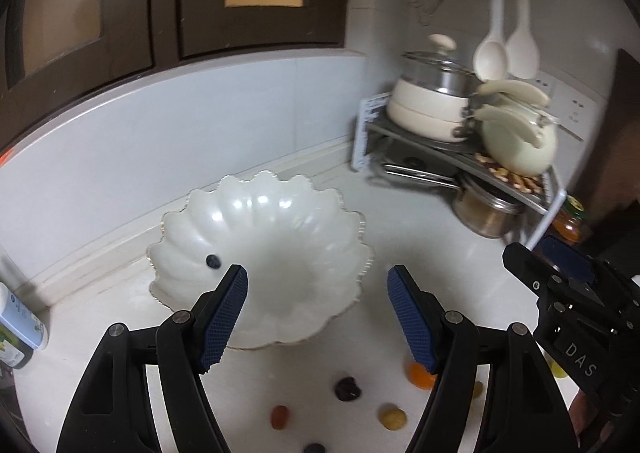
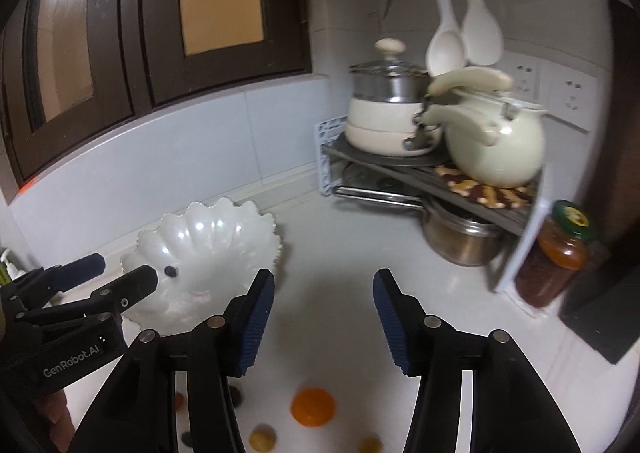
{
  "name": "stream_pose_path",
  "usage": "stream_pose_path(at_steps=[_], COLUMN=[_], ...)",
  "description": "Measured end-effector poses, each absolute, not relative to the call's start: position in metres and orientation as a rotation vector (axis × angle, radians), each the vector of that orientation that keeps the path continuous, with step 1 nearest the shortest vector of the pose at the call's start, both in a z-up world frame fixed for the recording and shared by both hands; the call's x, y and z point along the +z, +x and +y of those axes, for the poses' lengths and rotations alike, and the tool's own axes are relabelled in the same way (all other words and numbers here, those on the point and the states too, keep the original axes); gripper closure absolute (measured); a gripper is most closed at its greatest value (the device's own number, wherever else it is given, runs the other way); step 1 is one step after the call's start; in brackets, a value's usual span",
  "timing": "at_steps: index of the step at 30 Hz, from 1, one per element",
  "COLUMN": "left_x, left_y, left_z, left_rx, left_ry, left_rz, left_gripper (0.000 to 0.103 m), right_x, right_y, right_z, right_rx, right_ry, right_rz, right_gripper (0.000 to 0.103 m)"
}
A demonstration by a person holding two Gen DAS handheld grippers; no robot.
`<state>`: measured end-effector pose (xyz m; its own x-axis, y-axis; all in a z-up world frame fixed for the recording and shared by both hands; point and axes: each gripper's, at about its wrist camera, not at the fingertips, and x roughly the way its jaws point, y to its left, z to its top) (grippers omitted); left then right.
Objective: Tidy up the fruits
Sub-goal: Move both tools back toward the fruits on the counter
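One berry in the bowl, the rest waiting

Nearest me, both tongs stand apart and empty: the left gripper (image 1: 318, 285) wide, the right gripper (image 2: 324, 293) narrower. Beneath them small fruits scatter the white counter (image 2: 320, 253): an orange one (image 2: 313, 405), yellow ones (image 1: 392, 416), a dark wrinkled one (image 1: 347, 389). They look light, soft, prone to rolling; pinch gently across the middle. Beyond, the scalloped bowl (image 1: 280, 221) holds one blueberry (image 1: 213, 261)

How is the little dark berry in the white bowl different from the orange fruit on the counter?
The dark berry lies inside the scalloped white bowl; the orange fruit sits on the counter outside it. The dark berry is near black, the orange fruit bright orange. The orange fruit looks clearly bigger than the dark berry. Both are roundish, and neither tool touches them.
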<state>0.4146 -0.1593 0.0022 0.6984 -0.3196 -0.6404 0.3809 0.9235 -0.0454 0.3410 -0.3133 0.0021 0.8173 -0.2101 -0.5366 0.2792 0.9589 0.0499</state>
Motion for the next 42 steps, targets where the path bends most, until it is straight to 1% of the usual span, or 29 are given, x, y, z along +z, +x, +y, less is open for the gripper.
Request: stream_pose_path(at_steps=[11, 22, 24, 33, 42], left_x=[0.01, 0.01, 0.007, -0.007, -0.025], left_y=[0.362, 0.32, 0.314, 0.288, 0.254], left_z=[-0.178, -0.195, -0.196, -0.202, -0.211], left_rx=[-0.497, -0.557, -0.562, -0.593, -0.572], left_ry=[0.111, 0.143, 0.15, 0.106, 0.139], left_rz=[0.661, 0.624, 0.623, 0.675, 0.639], left_gripper=[0.031, 0.031, 0.031, 0.031, 0.032], right_x=[0.011, 0.001, -0.001, -0.004, -0.021], right_y=[0.274, 0.217, 0.209, 0.17, 0.144], right_z=[-0.33, -0.335, -0.338, -0.348, -0.359], right_rx=[-0.356, -0.453, -0.472, -0.586, -0.617], right_ry=[0.143, 0.179, 0.18, 0.157, 0.183], right_rz=[0.518, 0.498, 0.493, 0.441, 0.46], right_gripper=[0.05, 0.05, 0.04, 0.04, 0.04])
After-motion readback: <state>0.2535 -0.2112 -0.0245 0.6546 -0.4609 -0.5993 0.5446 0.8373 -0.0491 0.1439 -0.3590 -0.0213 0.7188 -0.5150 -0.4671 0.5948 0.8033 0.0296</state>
